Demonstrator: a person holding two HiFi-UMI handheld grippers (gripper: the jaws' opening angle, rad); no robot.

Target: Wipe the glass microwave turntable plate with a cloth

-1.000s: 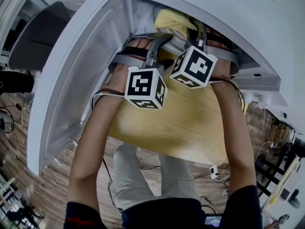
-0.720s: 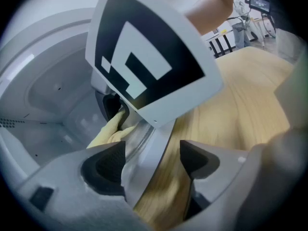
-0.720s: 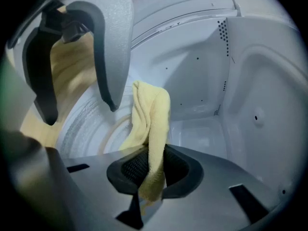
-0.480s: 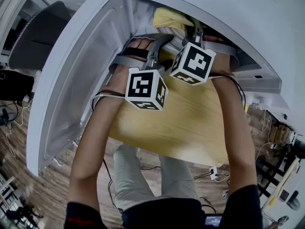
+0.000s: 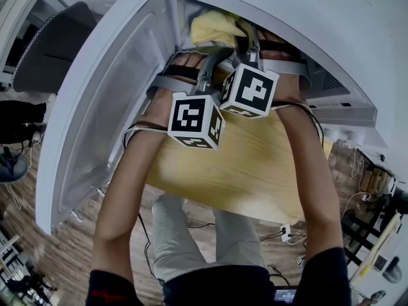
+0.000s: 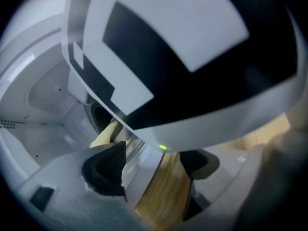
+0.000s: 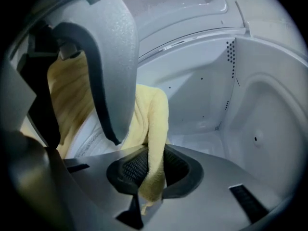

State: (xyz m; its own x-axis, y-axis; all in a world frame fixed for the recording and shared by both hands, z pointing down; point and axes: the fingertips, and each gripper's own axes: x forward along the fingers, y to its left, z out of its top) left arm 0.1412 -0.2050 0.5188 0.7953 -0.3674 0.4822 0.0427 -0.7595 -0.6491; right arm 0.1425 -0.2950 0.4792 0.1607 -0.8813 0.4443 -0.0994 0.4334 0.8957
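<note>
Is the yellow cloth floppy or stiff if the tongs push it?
Probably floppy: the yellow cloth droops in folds through the right tongs. Likely light, since a small pinch holds it. Its fuzzy weave probably grips, not slips.

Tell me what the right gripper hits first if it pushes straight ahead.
The right gripper, shut on the yellow cloth, would likely meet the microwave's white inner wall; depth unclear.

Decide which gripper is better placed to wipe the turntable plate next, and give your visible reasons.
Right, probably. The right gripper is shut on the yellow cloth and reaches into the open microwave. The left gripper has its jaws apart and holds no cloth.
</note>
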